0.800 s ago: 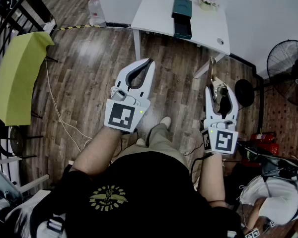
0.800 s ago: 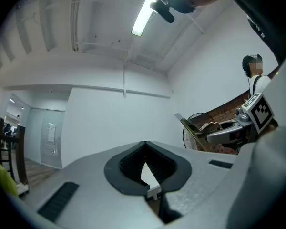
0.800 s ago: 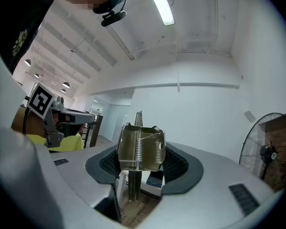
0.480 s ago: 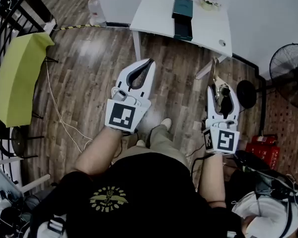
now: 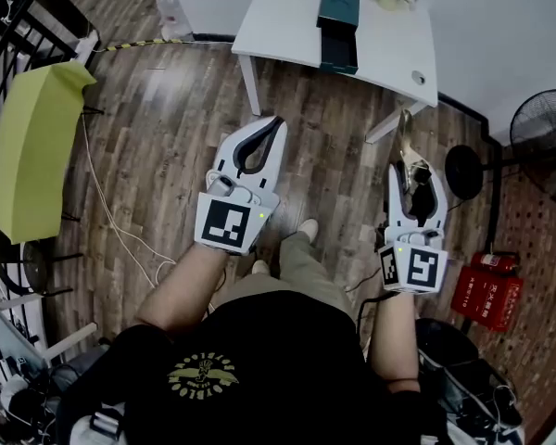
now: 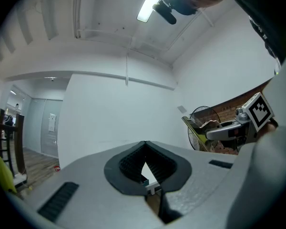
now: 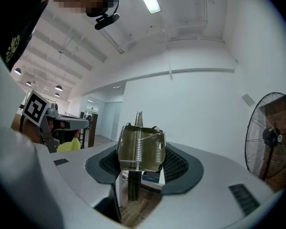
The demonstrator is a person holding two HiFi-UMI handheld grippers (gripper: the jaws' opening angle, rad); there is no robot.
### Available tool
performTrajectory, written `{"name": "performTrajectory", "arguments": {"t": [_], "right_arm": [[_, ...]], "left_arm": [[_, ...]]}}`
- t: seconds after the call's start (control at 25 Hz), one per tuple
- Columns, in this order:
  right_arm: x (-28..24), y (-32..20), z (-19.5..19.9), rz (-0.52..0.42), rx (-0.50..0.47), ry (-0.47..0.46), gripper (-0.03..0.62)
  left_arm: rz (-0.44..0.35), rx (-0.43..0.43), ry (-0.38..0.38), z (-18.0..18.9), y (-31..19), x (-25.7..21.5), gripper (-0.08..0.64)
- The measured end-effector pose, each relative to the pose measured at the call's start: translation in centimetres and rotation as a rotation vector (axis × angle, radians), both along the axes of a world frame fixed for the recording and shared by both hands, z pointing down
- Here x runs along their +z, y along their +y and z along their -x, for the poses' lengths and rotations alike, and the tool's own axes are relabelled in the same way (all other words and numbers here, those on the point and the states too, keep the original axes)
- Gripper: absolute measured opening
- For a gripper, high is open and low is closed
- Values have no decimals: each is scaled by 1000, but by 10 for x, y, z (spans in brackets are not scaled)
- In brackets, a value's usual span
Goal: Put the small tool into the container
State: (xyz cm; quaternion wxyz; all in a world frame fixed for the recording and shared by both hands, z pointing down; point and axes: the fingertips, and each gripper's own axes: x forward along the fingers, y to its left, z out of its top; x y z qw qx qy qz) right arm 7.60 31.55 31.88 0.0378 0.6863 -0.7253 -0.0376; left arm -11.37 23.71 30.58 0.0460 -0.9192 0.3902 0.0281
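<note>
Your left gripper (image 5: pixel 277 122) is held out in front of you over the wood floor, its jaws closed together on nothing. Ahead of it and well apart stands the white table (image 5: pixel 287 17) with the dark container (image 5: pixel 338 26) on it. Your right gripper (image 5: pixel 414 168) is clamped on the tool (image 7: pixel 141 148), a folded piece of brass-coloured metal with a spring down its middle. It is held in the air over the floor, short of the table's right corner. The likeliest trouble is a slip. The pads press on smooth, springy sheet metal, so a bump or a slackened squeeze could let the tool pivot or drop to the floor. The thin end juts past the jaw tips, so it could also strike the table edge or the container wall before you expect contact. From here the container's opening cannot be made out, and a wrong guess could mean a blocked entry. The tool's long axis runs along the right jaws, roughly level. Its narrow end points away from you toward the table, leaning slightly left.
</note>
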Motion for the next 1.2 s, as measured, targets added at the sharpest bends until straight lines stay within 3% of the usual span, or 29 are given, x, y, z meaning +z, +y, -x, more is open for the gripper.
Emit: {"name": "performTrajectory", "arguments": {"t": [0.4,0.88,1.2], "right_arm": [[17,-52,-46,22,12,-21,224],[10,-115,-80,4,-65,-56,224],[-5,-143,-105,-3,-111,-66,224]], "left_arm": [[25,-9,-20,-41,-56,21,7],[-18,-80,-41,-75,-109,5,8],[2,-139,-26,-87,-130,-10,8]]}}
